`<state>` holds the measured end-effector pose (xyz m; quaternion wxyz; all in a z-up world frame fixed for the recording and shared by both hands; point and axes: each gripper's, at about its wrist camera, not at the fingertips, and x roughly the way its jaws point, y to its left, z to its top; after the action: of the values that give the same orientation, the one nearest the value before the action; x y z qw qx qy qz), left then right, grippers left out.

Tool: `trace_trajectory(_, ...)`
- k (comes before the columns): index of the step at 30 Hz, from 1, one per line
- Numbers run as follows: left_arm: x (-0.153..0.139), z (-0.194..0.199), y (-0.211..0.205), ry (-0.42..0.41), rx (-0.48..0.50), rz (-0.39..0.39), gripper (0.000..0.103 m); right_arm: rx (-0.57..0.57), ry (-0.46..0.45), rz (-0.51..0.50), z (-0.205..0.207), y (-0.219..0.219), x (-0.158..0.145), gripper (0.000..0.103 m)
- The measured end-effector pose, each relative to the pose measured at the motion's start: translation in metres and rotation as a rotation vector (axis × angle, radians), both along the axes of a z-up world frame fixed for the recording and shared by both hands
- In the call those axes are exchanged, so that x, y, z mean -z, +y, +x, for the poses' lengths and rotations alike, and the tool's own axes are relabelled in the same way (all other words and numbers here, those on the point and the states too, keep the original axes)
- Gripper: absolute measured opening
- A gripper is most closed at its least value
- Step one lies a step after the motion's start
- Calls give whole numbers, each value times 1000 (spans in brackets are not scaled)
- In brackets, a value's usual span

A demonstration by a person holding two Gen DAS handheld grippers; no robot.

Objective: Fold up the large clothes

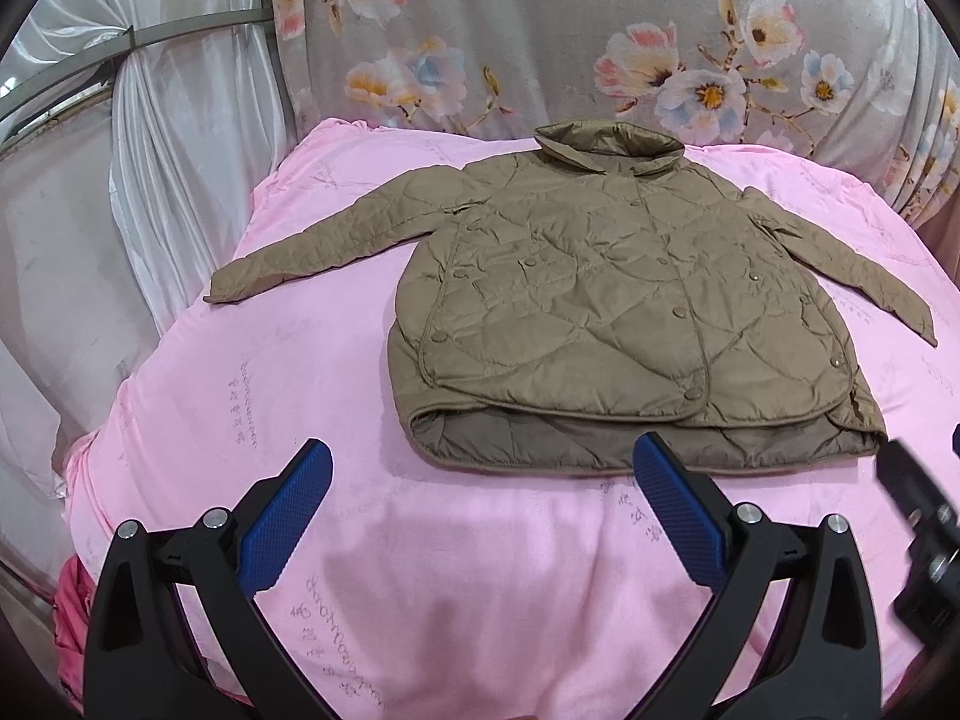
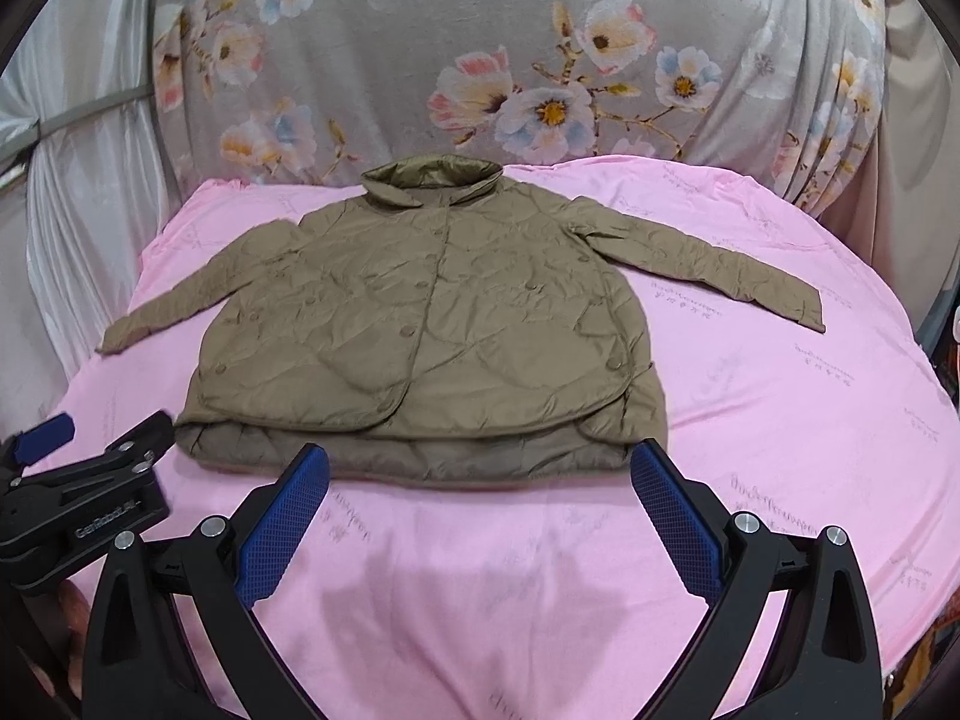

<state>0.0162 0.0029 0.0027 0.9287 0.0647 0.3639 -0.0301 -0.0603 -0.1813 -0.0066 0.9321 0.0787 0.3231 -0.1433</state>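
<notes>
Left gripper [image 1: 480,462] and right gripper [image 2: 480,462] agape, empty — quilted jacket [image 1: 606,294] flat, pink blanket [image 1: 336,396].

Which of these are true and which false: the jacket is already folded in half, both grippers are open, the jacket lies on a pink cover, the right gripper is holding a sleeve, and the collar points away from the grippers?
1. The jacket is already folded in half. False: it lies spread flat, front up, both sleeves stretched out to the sides.
2. Both grippers are open. True: the left gripper and the right gripper both have their blue pads wide apart.
3. The jacket lies on a pink cover. True.
4. The right gripper holds a sleeve. False: it is empty, near the hem.
5. The collar points away from the grippers. True.
</notes>
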Motion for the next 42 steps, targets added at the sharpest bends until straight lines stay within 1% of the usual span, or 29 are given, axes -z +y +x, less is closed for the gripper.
trace_trajectory(3,-6,14,2,-12,-3,-10,98,32,-31,24,12,-36,-9,98)
trace_trajectory(6,-13,34,6,-27,-26,-18,98,91,-65,60,29,-87,-17,98)
trace_trajectory(8,-16,50,11,-28,-46,-40,98,139,-91,114,42,-132,-20,98)
trace_trajectory(10,-19,68,18,-26,-56,-84,98,207,-100,203,57,-185,-15,98)
trace_trajectory(11,-19,76,20,-28,-64,-100,98,235,-104,241,61,-203,-11,98)
trace_trajectory(13,-19,94,25,-40,-85,-123,98,299,-127,329,69,-246,2,98)
trace_trajectory(16,-15,116,28,-47,-112,-115,98,435,-151,463,84,-313,33,98)
trace_trajectory(18,-9,132,30,-39,-129,-113,98,493,-147,506,93,-341,50,98)
trace_trajectory(22,1,158,35,-22,-166,-113,98,598,-131,531,111,-389,78,98)
trace_trajectory(27,13,190,39,-1,-198,-106,98,706,-124,558,121,-433,105,98)
trace_trajectory(29,18,197,40,7,-206,-109,98,738,-125,590,123,-447,116,95)
trace_trajectory(31,24,208,40,20,-207,-109,98,758,-125,605,125,-454,123,87)
trace_trajectory(32,25,211,39,25,-208,-108,98,775,-136,585,127,-456,124,83)
trace_trajectory(33,29,216,38,32,-207,-104,98,785,-136,564,129,-457,124,66)
trace_trajectory(34,31,219,38,35,-205,-102,98,791,-125,543,132,-459,123,39)
trace_trajectory(35,32,222,37,39,-203,-101,98,794,-103,524,137,-462,122,21)
trace_trajectory(36,34,225,37,40,-202,-99,98,781,-114,528,141,-466,120,3)
trace_trajectory(37,34,227,36,39,-202,-97,98,769,-137,546,144,-469,115,3)
trace_trajectory(38,35,229,36,38,-203,-95,98,767,-165,538,145,-468,106,3)
trace_trajectory(40,35,233,36,35,-205,-92,98,715,-231,478,156,-459,72,3)
trace_trajectory(42,34,235,36,29,-210,-91,98,616,-306,368,176,-434,17,2)
